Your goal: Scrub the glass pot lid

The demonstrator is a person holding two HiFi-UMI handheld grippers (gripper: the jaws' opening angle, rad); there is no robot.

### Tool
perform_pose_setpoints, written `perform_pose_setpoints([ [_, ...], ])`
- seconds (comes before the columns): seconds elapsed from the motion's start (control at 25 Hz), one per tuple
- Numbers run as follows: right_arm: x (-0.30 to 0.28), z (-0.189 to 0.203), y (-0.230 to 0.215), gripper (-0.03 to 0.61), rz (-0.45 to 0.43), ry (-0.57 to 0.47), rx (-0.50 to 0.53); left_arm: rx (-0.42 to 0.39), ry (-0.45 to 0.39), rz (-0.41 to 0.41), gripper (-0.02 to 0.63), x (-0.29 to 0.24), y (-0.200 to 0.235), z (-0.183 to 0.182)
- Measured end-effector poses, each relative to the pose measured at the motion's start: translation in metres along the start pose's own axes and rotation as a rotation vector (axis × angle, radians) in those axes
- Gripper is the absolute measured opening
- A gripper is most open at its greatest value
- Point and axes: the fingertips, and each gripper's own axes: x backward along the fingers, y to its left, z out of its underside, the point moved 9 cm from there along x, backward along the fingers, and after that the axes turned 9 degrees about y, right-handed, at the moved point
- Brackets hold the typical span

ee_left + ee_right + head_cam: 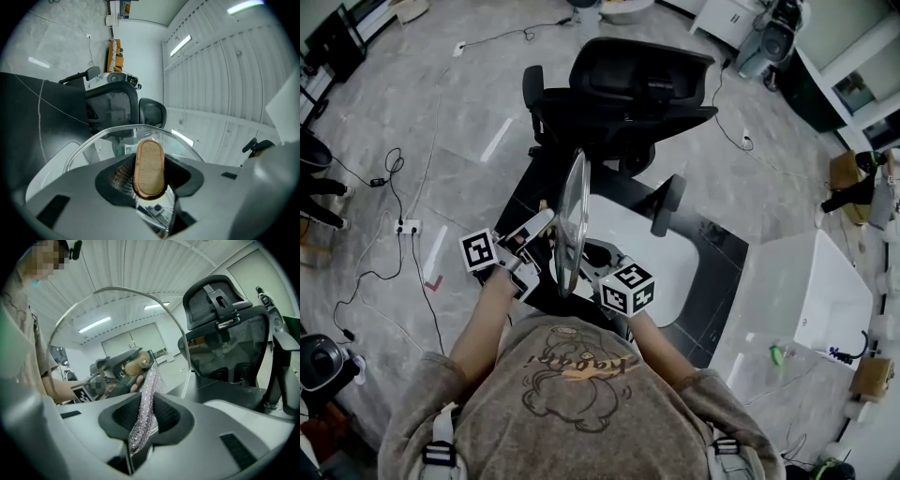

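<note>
Left claw (540, 228) grips the glass lid (572, 217) by its wooden knob (150, 168). Right claw (587, 259) pinches a sparkly cloth (145, 406). Glass looks slippery and breakable.

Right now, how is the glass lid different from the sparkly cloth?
The glass lid is clear, hard and round; the sparkly cloth is soft, floppy and silvery. The lid looks much bigger than the cloth, a narrow strip. The lid is held by its wooden knob in the left gripper; the cloth is pinched directly in the right gripper. Both are clamped between jaws, up in the air.
</note>
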Motion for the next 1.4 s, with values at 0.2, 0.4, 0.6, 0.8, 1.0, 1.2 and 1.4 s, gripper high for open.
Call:
perform_pose_setpoints([
  [0.2, 0.011, -0.002, 0.015, 0.087, -0.045, -0.022, -0.025, 0.006, -0.017, -0.019, 0.181, 0.0, 0.004, -0.003],
  [0.4, 0.027, -0.012, 0.032, 0.091, -0.115, -0.01, 0.026, 0.007, -0.025, -0.032, 0.181, 0.002, 0.008, -0.004],
  [0.6, 0.047, -0.035, 0.041, 0.094, -0.182, -0.062, 0.054, 0.013, -0.038, -0.038, 0.181, 0.005, 0.011, -0.007],
  [0.8, 0.067, -0.068, 0.047, 0.094, -0.169, -0.141, 0.124, 0.023, -0.038, -0.037, 0.181, 0.008, 0.013, -0.006],
  [1.0, 0.077, -0.092, 0.037, 0.094, -0.146, -0.23, 0.115, 0.033, -0.03, -0.027, 0.181, 0.008, 0.015, 0.0],
  [1.2, 0.07, -0.111, 0.017, 0.094, -0.112, -0.298, 0.072, 0.047, -0.014, -0.001, 0.18, 0.002, 0.015, -0.001],
  [1.4, 0.053, -0.111, 0.001, 0.094, -0.083, -0.303, 0.04, 0.052, 0.001, 0.041, 0.181, -0.004, 0.009, 0.004],
])
